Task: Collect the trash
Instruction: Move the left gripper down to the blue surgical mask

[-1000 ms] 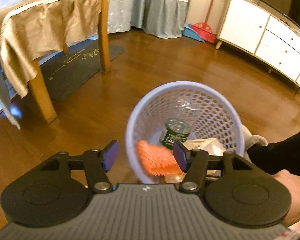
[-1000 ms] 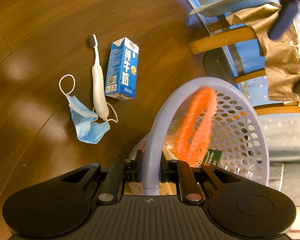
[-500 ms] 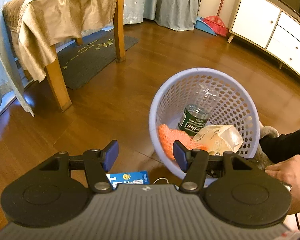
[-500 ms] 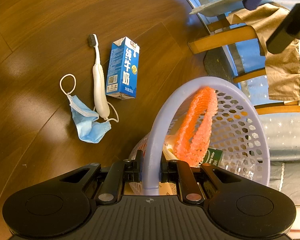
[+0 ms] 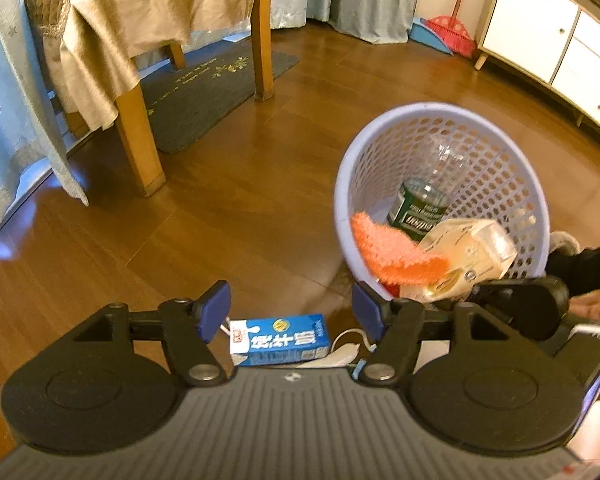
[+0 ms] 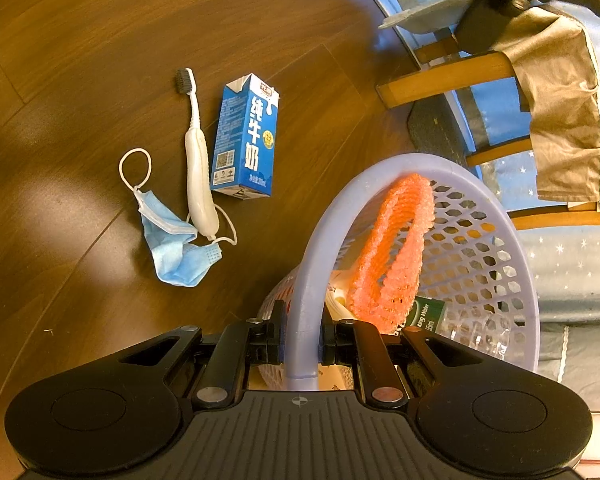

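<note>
Right gripper [image 6: 302, 338] clamped on the basket [image 6: 312, 248] rim, left gripper [image 5: 291, 312] spread wide above the floor trash.

In the right wrist view the two fingers pinch the lavender basket's near rim between them, and the basket tilts so its mouth faces the camera — inside lie an orange net [image 6: 396, 252], a green-labelled bottle [image 6: 426, 314] and a pale bag [image 5: 468, 248]. On the wood floor [image 6: 80, 40] to the left of the basket lie a blue milk carton [image 6: 246, 138], a white toothbrush [image 6: 198, 160] just beside it, and a blue mask [image 6: 176, 252] touching the toothbrush handle. In the left wrist view the carton sits between the parted blue pads [image 5: 216, 310], holding nothing — the basket stands to the right, and a hand [image 5: 598, 308] shows at the right edge.
</note>
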The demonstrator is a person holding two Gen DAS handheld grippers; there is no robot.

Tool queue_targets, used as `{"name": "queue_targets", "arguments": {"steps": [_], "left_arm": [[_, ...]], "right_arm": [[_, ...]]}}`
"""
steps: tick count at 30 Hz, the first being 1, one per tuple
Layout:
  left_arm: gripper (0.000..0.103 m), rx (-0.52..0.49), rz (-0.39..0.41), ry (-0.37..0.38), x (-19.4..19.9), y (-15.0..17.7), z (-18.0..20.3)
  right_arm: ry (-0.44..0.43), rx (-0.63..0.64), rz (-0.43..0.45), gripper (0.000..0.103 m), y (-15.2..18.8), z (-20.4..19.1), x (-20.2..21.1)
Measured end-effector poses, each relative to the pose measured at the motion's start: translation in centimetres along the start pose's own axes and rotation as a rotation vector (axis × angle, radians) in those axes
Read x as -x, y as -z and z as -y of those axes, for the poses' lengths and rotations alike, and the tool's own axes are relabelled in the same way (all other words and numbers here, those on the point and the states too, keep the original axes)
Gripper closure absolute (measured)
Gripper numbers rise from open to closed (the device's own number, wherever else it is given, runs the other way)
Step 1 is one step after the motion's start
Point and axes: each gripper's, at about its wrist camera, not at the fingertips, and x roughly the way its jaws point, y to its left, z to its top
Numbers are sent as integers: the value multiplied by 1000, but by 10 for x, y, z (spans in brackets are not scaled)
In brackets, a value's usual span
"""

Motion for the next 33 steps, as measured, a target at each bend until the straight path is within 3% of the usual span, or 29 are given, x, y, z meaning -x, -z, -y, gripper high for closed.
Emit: {"name": "queue_targets", "arguments": {"steps": [18,33], "left_arm": [[30,-66,-72,-14,-15,37,-11],[27,-169,-145,91,-58,87,8]], "right_arm": [[2,3,1,93,1,0,0],[31,22,0,93,6,-2,-7]]}}
